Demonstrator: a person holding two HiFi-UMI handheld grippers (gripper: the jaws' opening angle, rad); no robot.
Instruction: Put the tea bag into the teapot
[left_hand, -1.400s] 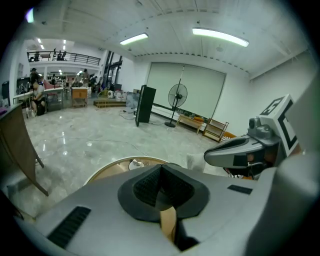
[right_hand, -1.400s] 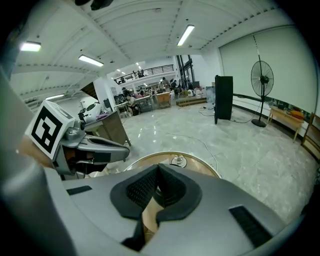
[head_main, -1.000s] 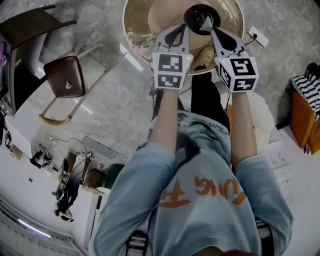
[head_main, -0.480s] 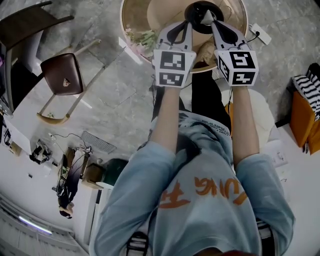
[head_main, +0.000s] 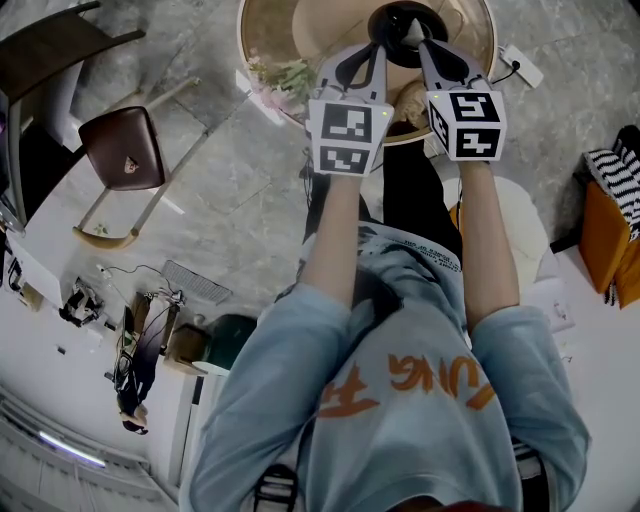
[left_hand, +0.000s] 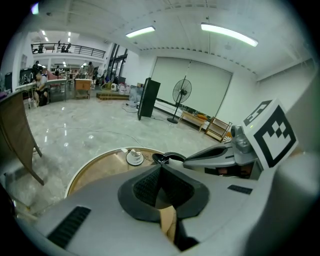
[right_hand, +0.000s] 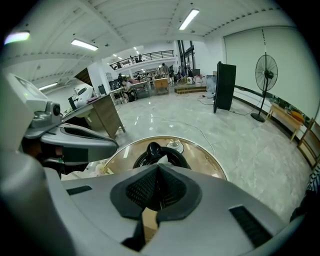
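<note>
The right gripper (right_hand: 158, 166) has its jaws pinched on the tea bag (right_hand: 162, 158), a scrap of white poking out at the tips right above the black teapot (right_hand: 148, 151) on the round table (head_main: 280, 35). The left gripper (left_hand: 160, 166) is closed on nothing, just beside it. I'd judge the bag near weightless, soft and easily torn, so a light nip at its top edge suits it better than a hard squeeze
</note>
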